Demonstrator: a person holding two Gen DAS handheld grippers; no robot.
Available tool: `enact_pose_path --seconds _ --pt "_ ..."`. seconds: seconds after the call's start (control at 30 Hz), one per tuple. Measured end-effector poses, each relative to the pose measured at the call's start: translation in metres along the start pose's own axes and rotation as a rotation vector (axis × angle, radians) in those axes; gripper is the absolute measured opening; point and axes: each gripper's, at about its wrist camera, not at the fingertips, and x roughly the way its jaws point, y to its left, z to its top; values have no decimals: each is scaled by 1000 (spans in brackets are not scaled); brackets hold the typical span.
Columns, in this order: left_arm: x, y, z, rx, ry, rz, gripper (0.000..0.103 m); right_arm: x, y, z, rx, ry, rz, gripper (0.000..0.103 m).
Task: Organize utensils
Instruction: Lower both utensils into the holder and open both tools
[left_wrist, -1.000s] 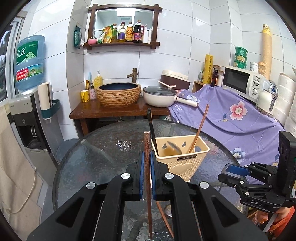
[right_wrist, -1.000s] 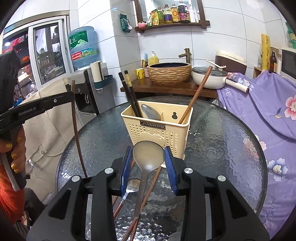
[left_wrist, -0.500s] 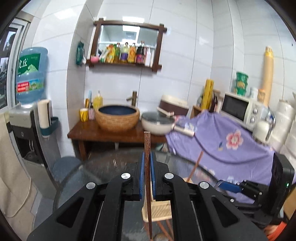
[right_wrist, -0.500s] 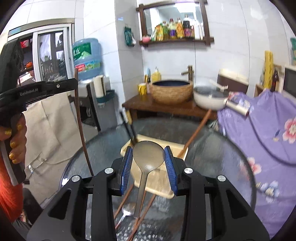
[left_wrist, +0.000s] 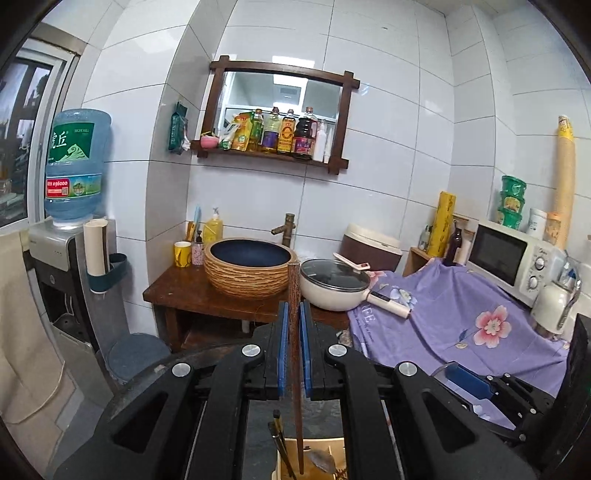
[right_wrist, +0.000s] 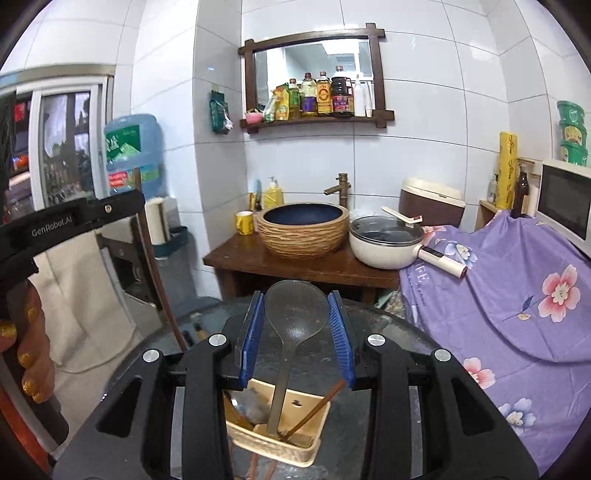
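Observation:
My left gripper (left_wrist: 293, 314) is shut on a dark wooden chopstick (left_wrist: 294, 354) held upright, its lower end hanging over the cream utensil basket (left_wrist: 321, 467), which holds dark chopsticks and a spoon. My right gripper (right_wrist: 296, 310) is shut on a metal spoon (right_wrist: 293, 314), bowl up, with its handle reaching down into the cream basket (right_wrist: 275, 441). That basket also holds a wooden chopstick (right_wrist: 314, 410) and another spoon. The left gripper with its chopstick (right_wrist: 155, 273) shows at the left of the right wrist view.
The basket stands on a round glass table (right_wrist: 391, 347). Behind it are a wooden stand with a woven basin (left_wrist: 249, 271) and a white pot (left_wrist: 334, 284). A purple flowered cloth (left_wrist: 461, 321) covers the right side. A water dispenser (left_wrist: 70, 236) stands at the left.
Both grippers have risen and tilted, so the basket has dropped to the bottom of each view. The spoon's handle and the chopstick's end now hang over or into the basket.

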Motion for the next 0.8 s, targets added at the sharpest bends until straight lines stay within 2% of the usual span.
enact_pose_path --seconds 0.07,0.3,0.43,0.8 --pt "6 -1 -9 11 -4 18 6 9 2 -12 -15 -4 -19 36" --pt "27 9 -56 -32 59 -11 6 37 6 -67 -23 24 -54 36" --pt "34 9 -78 -19 96 -25 6 48 6 -92 -20 53 -52 36" --pt "46 10 -114 14 175 -38 6 58 7 -121 -23 96 -39 36"
